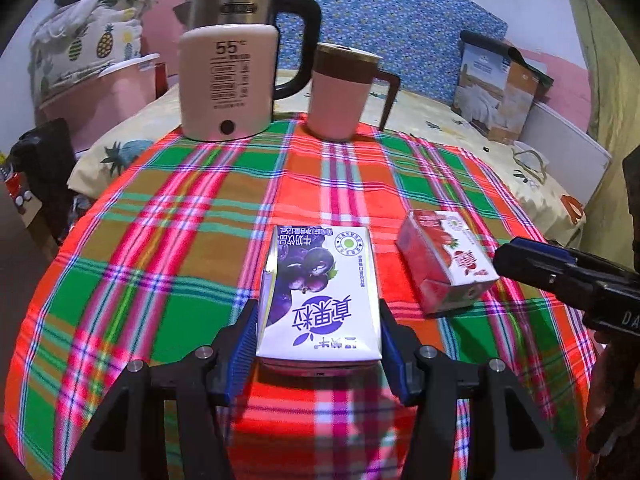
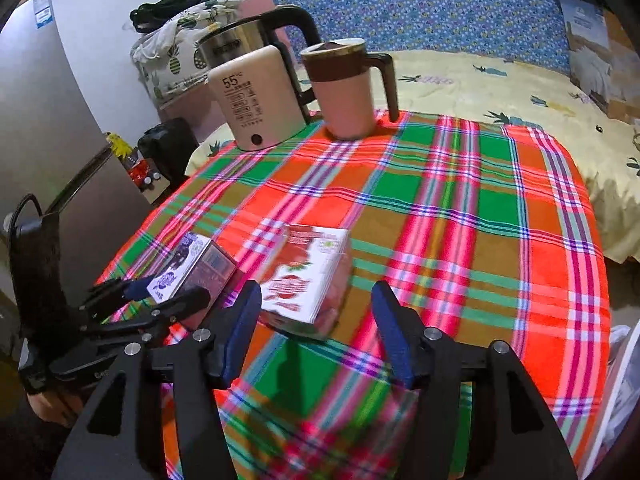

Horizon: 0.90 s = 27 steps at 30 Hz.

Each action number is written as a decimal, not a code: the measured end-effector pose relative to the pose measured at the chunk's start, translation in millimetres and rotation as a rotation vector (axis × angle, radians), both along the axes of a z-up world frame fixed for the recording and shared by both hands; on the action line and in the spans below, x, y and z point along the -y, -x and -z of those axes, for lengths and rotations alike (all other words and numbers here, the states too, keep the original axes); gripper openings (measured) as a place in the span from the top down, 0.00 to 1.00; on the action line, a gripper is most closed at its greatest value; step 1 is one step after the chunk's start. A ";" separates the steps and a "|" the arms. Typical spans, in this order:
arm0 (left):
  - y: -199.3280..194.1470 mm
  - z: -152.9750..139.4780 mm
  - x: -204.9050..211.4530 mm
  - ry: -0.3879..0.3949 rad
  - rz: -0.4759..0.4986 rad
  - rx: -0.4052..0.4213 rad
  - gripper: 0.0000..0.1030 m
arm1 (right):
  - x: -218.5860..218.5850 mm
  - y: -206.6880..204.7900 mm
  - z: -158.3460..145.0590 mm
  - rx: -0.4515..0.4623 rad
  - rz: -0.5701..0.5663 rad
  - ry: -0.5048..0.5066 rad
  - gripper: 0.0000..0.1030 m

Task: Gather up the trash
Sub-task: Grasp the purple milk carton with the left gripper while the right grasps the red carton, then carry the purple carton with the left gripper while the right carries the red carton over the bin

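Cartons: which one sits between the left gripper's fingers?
The purple blueberry carton, framed by the left gripper. The red strawberry carton lies apart, beside the right gripper.

Home bedroom: bed (image 1: 440,120), bedding pile (image 1: 88,40), kettle (image 1: 228,80)

The left gripper (image 1: 318,338) is clamping the purple carton (image 1: 320,292) on the plaid cloth (image 1: 160,240). Right of the carton, a red carton (image 1: 444,260) is lying; beyond it, kettle (image 1: 228,80) and mug (image 1: 340,92) are standing.
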<state>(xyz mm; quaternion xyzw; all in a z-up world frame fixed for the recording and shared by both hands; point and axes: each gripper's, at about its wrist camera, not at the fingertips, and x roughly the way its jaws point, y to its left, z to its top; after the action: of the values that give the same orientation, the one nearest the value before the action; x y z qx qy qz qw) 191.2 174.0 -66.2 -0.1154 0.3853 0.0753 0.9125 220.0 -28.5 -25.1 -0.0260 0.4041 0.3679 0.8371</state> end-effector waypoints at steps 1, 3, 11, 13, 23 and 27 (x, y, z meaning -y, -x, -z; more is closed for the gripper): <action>1.8 0.1 -1.9 0.002 -0.003 0.001 0.46 | -5.7 1.2 1.1 -0.001 0.006 0.010 0.42; 5.6 -0.2 -5.4 0.005 -0.011 0.003 0.46 | -14.3 3.1 4.2 -0.006 0.017 0.036 0.42; 14.4 2.2 -18.4 0.019 -0.031 0.007 0.46 | -37.2 4.8 15.6 -0.004 0.066 0.100 0.42; 14.9 2.8 -20.2 0.022 -0.036 0.007 0.46 | -40.1 2.2 18.3 0.001 0.083 0.126 0.42; 15.8 1.7 -18.7 0.016 -0.035 0.008 0.46 | -32.4 0.6 19.3 0.000 0.134 0.103 0.43; 16.6 0.2 -13.2 0.011 -0.031 0.010 0.46 | -22.2 8.2 16.0 0.015 0.135 0.085 0.43</action>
<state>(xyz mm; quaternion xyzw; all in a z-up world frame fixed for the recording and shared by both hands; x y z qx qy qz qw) 174.5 187.1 -66.4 -0.1267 0.3793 0.0868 0.9125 211.7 -6.4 -41.1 -0.0369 0.4139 0.2930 0.8611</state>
